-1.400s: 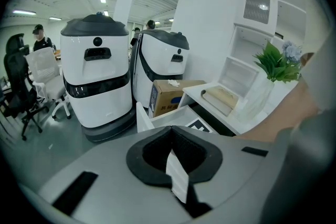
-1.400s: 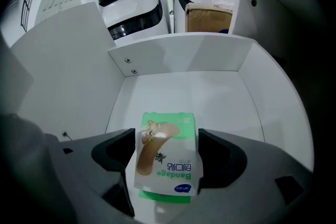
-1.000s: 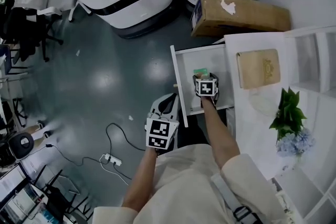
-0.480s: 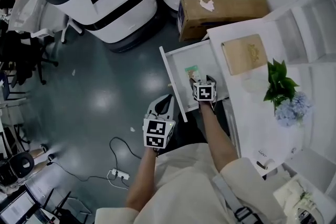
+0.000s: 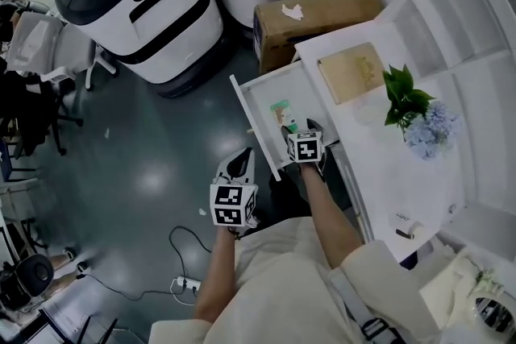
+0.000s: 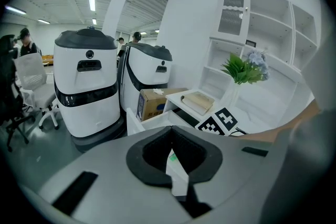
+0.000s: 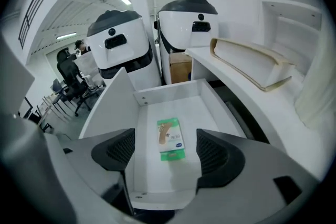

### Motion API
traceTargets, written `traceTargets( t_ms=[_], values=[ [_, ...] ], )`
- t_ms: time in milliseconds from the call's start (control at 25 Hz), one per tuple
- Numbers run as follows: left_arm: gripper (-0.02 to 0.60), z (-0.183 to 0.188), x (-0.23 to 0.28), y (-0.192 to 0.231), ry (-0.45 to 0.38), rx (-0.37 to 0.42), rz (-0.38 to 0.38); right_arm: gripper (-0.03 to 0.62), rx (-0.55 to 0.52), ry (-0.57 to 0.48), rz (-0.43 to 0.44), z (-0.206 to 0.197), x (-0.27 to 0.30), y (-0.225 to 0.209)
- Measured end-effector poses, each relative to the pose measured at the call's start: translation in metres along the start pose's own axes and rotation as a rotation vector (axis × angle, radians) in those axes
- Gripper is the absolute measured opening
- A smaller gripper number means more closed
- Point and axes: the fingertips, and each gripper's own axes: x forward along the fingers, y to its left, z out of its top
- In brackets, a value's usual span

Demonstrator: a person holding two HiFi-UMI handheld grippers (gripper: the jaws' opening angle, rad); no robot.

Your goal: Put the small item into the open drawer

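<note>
Already the small item (image 7: 170, 139) lies flat mid-floor of the open drawer (image 7: 168, 93), long axis front-to-back, just ahead of the right gripper's (image 7: 165, 150) spread, empty fingers over the front edge; the left gripper (image 6: 170, 136), fingers closed, hangs farther off.

Print on the small item (image 7: 170, 139) is unreadably small
</note>
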Motion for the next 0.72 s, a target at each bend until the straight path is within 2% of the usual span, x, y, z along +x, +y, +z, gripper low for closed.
traceTargets(
  t_ms=[320, 720],
  values=[
    [0.017, -0.007, -0.014, 0.0, -0.013, -0.017, 0.004, 0.377, 0.008, -0.114, 0.001, 0.008, -0.052, 0.013],
    [0.017, -0.016, -0.011, -0.027, -0.012, 0.028, -0.04, 0.377, 0.02, -0.24, 0.078, 0.01, -0.115, 0.031]
  ],
)
